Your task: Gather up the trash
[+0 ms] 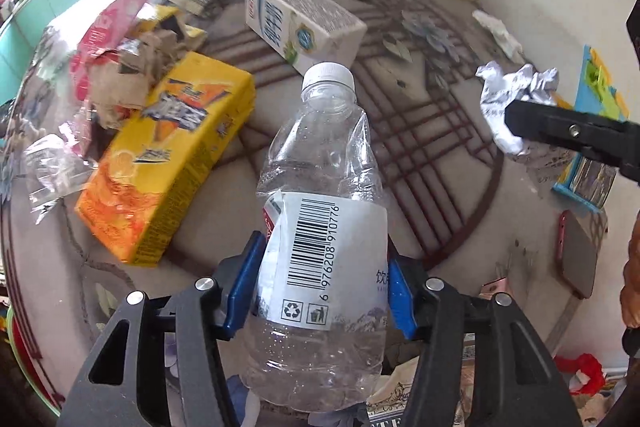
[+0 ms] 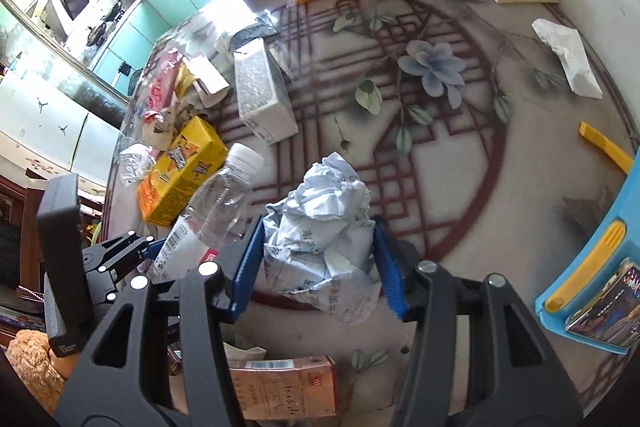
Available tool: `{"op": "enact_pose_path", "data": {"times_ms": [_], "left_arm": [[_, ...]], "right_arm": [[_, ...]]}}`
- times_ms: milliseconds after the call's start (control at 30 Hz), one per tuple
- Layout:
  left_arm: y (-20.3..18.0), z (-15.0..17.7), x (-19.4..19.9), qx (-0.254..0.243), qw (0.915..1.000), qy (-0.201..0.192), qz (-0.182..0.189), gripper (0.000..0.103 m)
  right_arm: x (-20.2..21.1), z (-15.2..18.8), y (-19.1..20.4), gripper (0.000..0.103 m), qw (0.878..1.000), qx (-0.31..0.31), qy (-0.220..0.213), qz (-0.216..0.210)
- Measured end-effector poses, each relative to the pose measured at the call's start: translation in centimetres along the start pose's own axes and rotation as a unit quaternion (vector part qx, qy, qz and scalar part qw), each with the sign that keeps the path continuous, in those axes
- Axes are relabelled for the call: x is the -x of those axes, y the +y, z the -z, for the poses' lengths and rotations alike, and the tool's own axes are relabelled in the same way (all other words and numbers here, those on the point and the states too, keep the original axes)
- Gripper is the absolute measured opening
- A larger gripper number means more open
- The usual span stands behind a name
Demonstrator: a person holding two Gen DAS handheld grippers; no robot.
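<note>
Now both grip — left gripper (image 1: 322, 259) bottle (image 1: 316, 227), right gripper (image 2: 320, 263) paper wad (image 2: 324, 227).

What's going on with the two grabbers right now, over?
Left gripper clamped on the clear plastic bottle. Right gripper clamped on the crumpled paper ball. Yellow carton and white carton still on the table. Nothing blocking.

Bare table centre (image 2: 460, 163); yellow carton (image 2: 180, 175) and white carton (image 2: 262, 95) crowd left.
</note>
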State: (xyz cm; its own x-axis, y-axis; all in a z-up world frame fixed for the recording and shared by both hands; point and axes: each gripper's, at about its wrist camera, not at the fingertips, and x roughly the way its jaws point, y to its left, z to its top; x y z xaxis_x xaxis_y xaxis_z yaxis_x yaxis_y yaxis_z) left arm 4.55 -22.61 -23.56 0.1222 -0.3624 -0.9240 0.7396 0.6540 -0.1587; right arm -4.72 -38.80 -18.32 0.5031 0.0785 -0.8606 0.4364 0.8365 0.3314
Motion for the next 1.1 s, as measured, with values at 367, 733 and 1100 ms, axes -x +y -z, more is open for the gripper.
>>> {"op": "enact_pose_path", "data": {"times_ms": [367, 733, 1100], "left_arm": [[3.2, 1.0, 9.3, 0.06, 0.993, -0.102, 0.001, 0.053], [6.9, 3.0, 13.3, 0.105, 0.9847, -0.135, -0.034, 0.053], [11.2, 6.1, 15.5, 0.144, 0.9765, -0.15, -0.056, 0.053]], "right_arm": [[2.0, -1.0, 5.3, 0.051, 0.998, 0.042, -0.035, -0.034], [3.2, -0.9, 9.9, 0.051, 0.994, 0.074, -0.049, -0.061], [3.5, 0.5, 14.0, 0.052, 0.992, 0.094, -0.049, -0.07]]}}
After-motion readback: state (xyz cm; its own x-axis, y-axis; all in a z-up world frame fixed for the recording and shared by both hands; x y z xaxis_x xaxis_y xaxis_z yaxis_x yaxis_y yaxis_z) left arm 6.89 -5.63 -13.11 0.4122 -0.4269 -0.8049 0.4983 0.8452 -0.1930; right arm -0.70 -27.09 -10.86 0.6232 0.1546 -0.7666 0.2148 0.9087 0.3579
